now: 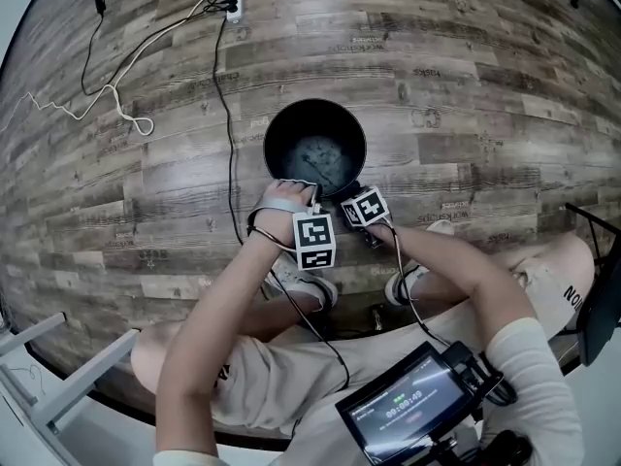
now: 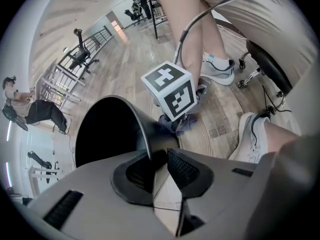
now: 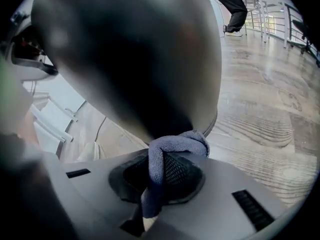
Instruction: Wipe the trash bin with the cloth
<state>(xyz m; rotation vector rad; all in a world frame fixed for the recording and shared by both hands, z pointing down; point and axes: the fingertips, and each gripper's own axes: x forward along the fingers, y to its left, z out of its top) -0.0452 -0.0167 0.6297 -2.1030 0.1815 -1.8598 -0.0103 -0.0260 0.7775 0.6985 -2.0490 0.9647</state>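
The trash bin (image 1: 287, 132), black and round, stands upright on the wood-plank floor (image 1: 466, 85) just in front of the seated person's shoes (image 1: 312, 287), its mouth open to the head view and some pale smears showing on its inside bottom. The cloth (image 3: 176, 143), a grey-blue bunch, lies pressed against the lower outer wall of the bin (image 3: 135, 59) on the side nearest the person. The right gripper (image 3: 160, 166) has its jaws closed on that cloth, a fold of it standing up between the ribbed pads and a tail hanging down behind them. In the head view this gripper (image 1: 343, 196) sits low beside the bin with its marker cube just behind. The left gripper (image 2: 158, 159) holds the bin's rim: its jaws stand narrow, one pad inside the dark opening and one outside, with the thin wall (image 2: 150, 126) caught between them. In the head view it (image 1: 295, 184) meets the near edge of the rim, just beside the right gripper. From the left gripper view the right gripper's cube (image 2: 170, 91) shows close by, with the cloth (image 2: 173, 124) under it against the bin's wall. Farther off, a black cable (image 1: 229, 153) runs across the floor past the bin's left side toward a power strip (image 1: 233, 1), and a small screen (image 1: 408, 406) sits at the person's lap.
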